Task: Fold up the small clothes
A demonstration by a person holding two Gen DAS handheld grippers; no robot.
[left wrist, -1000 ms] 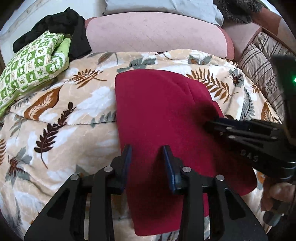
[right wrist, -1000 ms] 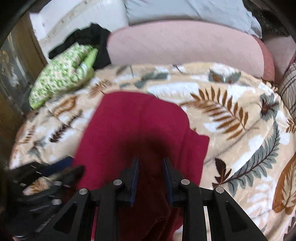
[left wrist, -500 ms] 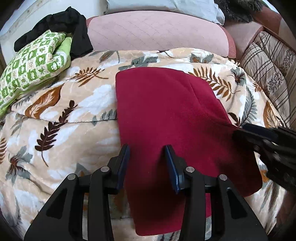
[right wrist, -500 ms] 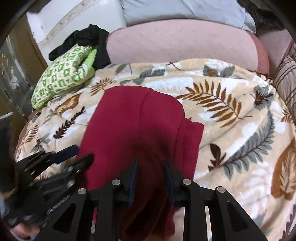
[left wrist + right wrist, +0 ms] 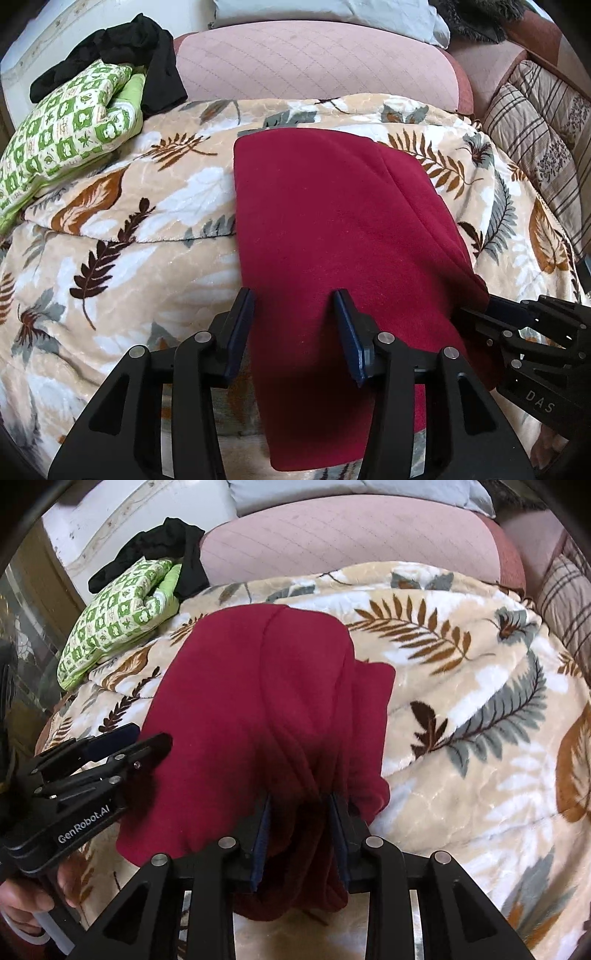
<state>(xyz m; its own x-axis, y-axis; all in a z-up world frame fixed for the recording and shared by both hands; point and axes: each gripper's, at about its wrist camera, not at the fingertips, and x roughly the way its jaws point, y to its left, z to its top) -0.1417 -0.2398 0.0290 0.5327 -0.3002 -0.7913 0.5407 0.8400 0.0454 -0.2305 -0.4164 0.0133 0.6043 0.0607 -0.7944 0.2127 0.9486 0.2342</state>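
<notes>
Red garment [image 5: 332,236] lies folded on a leaf-print blanket [image 5: 122,236], seen from the left wrist view. Its near edge runs under the left gripper [image 5: 295,325]. That gripper's 2 fingers [image 5: 240,328] stand apart above the cloth and press on nothing; the jaws have just been opening. Right gripper [image 5: 476,317] enters from the right edge, its tips at the garment's right border. Green patterned pillow [image 5: 70,136] sits at upper left with a black garment [image 5: 122,48] draped on it. Pink cushion [image 5: 314,62] lies behind the blanket.

Right wrist view: the red garment [image 5: 258,701] is bunched at its near end. The right gripper [image 5: 301,805] is clenched on that bunched fold, cloth filling the gap between both pads [image 5: 262,834]. Left gripper [image 5: 147,738] sits at the left, tips just beside the garment's left edge, jaws released. A hand [image 5: 26,904] holds its handle at lower left. The blanket [image 5: 480,720] extends to the right.
</notes>
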